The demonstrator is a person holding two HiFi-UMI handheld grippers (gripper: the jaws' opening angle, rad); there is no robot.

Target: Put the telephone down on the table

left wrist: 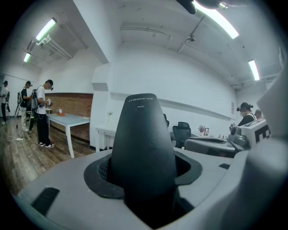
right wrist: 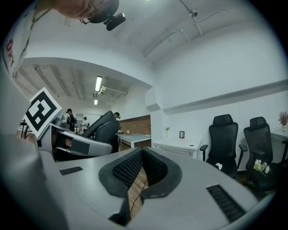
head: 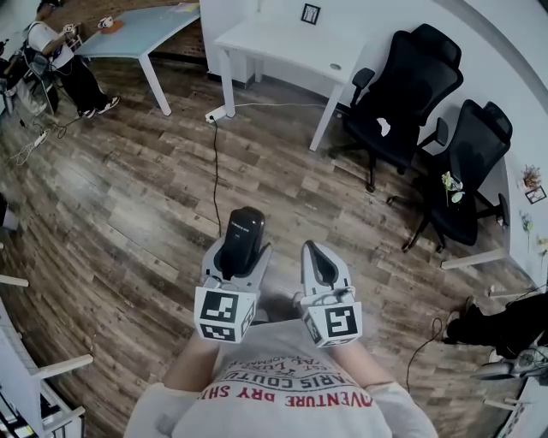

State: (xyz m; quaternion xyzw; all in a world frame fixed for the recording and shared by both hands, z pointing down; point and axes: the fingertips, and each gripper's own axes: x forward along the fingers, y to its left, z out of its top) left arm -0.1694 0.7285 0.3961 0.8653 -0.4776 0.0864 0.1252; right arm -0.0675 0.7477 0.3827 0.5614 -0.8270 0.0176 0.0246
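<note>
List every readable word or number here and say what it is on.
"A061": on the telephone, left gripper view.
Brand line above it: too blurred to read surely.
"ARIS COUTU": upside down on the person's shirt, head view.
"VENTURE PREM": upside down on the shirt, ends cut off.

I count two grippers, a left gripper (head: 237, 257) and a right gripper (head: 315, 257), and one telephone (head: 245, 229). There are two tables, a white table (head: 282, 38) and a blue table (head: 141, 34). Two black chairs: one chair (head: 402, 85), another chair (head: 473, 162). One frame (head: 310, 14) sits at the white table's far edge, and one power strip (head: 216, 114) lies on the floor. Three people stand near the blue table's end: one person (left wrist: 44, 112), a second person (left wrist: 26, 104), a third person (left wrist: 4, 101).
</note>
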